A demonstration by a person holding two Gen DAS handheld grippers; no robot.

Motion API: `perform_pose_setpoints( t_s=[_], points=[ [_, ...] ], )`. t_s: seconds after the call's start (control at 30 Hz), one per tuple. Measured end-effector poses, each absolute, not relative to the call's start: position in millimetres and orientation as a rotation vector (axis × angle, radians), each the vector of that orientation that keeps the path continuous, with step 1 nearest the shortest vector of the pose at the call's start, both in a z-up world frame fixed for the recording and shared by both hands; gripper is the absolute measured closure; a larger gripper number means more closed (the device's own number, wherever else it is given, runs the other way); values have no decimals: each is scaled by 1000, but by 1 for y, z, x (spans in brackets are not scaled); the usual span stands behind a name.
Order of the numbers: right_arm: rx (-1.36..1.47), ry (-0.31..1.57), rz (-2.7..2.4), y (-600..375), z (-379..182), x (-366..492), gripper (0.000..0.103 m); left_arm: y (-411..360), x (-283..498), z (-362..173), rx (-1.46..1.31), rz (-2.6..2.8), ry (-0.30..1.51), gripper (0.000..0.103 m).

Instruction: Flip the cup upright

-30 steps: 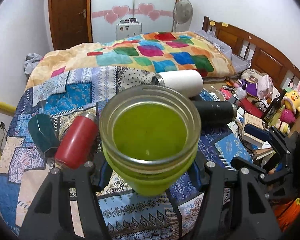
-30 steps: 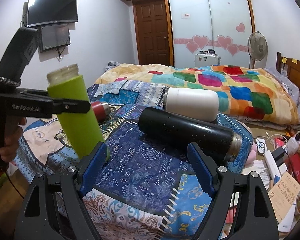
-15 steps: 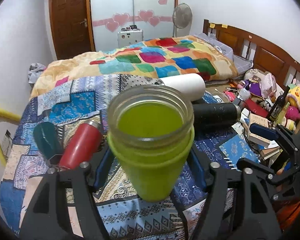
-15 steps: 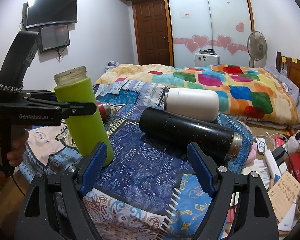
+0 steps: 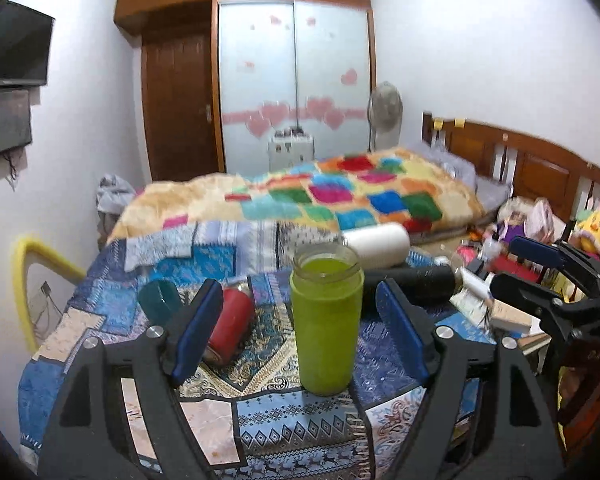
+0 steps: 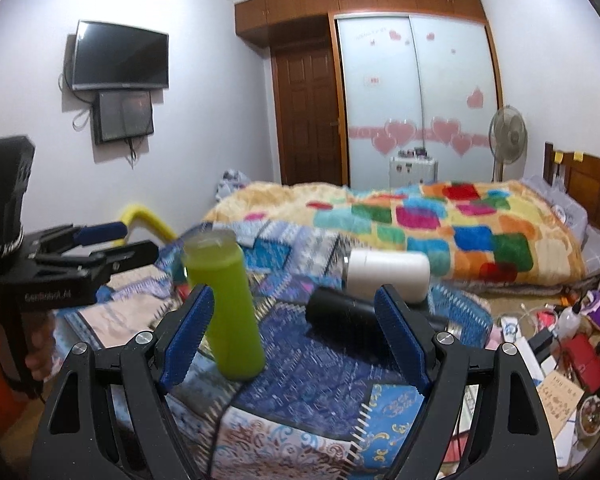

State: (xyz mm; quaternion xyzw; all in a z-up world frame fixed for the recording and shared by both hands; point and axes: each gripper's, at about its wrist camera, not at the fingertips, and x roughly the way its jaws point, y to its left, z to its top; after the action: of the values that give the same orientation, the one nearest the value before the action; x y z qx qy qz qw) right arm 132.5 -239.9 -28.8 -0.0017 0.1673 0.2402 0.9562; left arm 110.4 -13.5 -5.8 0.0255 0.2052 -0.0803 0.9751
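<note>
So the green cup [image 5: 326, 324] is standing upright on the patchwork quilt [image 5: 300, 424], open mouth up, right between the fingers [image 5: 198, 330] of the left gripper [image 5: 300, 332]. Those fingers are spread wide with clear gaps on both sides, nothing touching the cup. In the right wrist view the same cup [image 6: 226, 312] sits just past the left finger of the right gripper [image 6: 296, 338], whose fingers are also wide apart and hold nothing.

Plenty of clutter around it. A red flask [image 5: 230, 326] lies on its side just left of the cup, partly hidden behind the left gripper's finger, with a dark teal cup [image 5: 158, 300] beyond that. Behind the green cup, a black thermos [image 5: 410, 282] lies across the quilt and a white tumbler [image 5: 378, 242] lies behind that. The right gripper's far finger covers part of the black thermos [image 6: 342, 318] in its own view. Further back there's the colourful blanket [image 5: 340, 196] on the bed.

Compared with half a second back: the cup was clamped in the left gripper and held just off the quilt, now it's set down and let go. The left gripper has opened and pulled back, so the cup looks smaller and further off. The right gripper has drifted too; both views are a bit blurry.
</note>
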Motion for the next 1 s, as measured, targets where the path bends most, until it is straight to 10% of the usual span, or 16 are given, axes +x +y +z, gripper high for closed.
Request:
perform_pose_setpoints(
  t_s=[1.0],
  points=[
    [48, 137, 379, -226, -1, 47, 0, -3, -7, 16, -19, -48, 117, 0]
  ],
)
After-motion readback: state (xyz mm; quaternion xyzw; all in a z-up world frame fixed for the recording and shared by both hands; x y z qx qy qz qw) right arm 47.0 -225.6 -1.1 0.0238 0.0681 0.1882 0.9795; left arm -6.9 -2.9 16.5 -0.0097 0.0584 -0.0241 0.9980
